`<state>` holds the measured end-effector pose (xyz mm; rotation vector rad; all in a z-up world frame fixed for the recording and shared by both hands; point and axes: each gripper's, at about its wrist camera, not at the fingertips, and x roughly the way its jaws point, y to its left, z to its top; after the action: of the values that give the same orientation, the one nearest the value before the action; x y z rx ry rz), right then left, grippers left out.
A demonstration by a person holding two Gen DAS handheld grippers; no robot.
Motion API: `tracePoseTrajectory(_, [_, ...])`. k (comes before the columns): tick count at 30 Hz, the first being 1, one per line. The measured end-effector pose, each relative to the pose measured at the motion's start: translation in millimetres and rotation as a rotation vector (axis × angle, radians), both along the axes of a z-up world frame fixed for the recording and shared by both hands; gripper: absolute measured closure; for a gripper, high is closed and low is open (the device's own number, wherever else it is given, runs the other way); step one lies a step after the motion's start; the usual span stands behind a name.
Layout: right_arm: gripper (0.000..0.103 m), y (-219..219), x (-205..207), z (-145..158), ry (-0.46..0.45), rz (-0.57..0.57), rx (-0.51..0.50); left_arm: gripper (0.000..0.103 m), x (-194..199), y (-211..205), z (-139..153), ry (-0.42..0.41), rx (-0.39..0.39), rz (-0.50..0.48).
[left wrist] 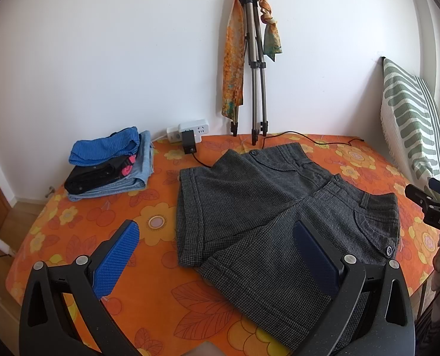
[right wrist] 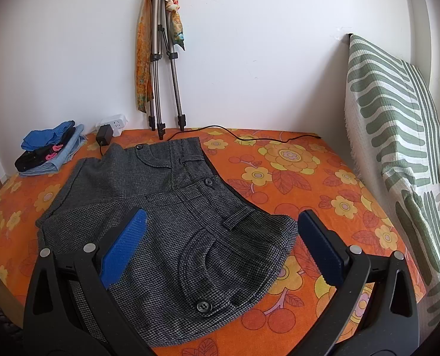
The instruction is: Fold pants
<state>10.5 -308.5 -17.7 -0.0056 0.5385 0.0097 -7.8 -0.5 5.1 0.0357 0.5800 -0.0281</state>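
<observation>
On an orange flowered tablecloth point(left wrist: 160, 281) by a white wall, grey shorts point(left wrist: 279, 207) lie flat and mid-table, likely thick, soft and limp, best pinched at waistband or hem corners; left gripper point(left wrist: 217, 255) and right gripper point(right wrist: 220, 243) hover spread wide, empty.

You have a pair of short dark grey pants in a fine houndstooth weave point(left wrist: 267, 207) point(right wrist: 148, 207) lying flat on the orange flowered counter point(left wrist: 148, 281) point(right wrist: 294, 172). They are unfolded, both legs spread side by side with cuffed hems toward your left. The waistband runs along your right side, with belt loops and a dark button at the closure. Curved pockets sit on each hip, each with its own dark button. The near leg overlaps the far one slightly, and the cloth lies mostly smooth with a few shallow wrinkles.
</observation>
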Motion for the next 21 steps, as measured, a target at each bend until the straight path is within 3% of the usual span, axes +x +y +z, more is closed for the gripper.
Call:
tracePoseTrajectory(10, [0.0,1,0,-2,0.003,0.0,0.0,0.0,0,-3,-3,0.021,-0.014,-0.02])
tracePoseTrajectory(16, [0.0,-4,1,-10,0.027,-0.007,-0.01,0.001,3,-11,-14,0.093,-0.054,-0.075])
tracePoseTrajectory(21, [0.0,-11,7,-16,0.07,-0.021,-0.009,0.002,3,-26,-25,0.139,-0.04,-0.124])
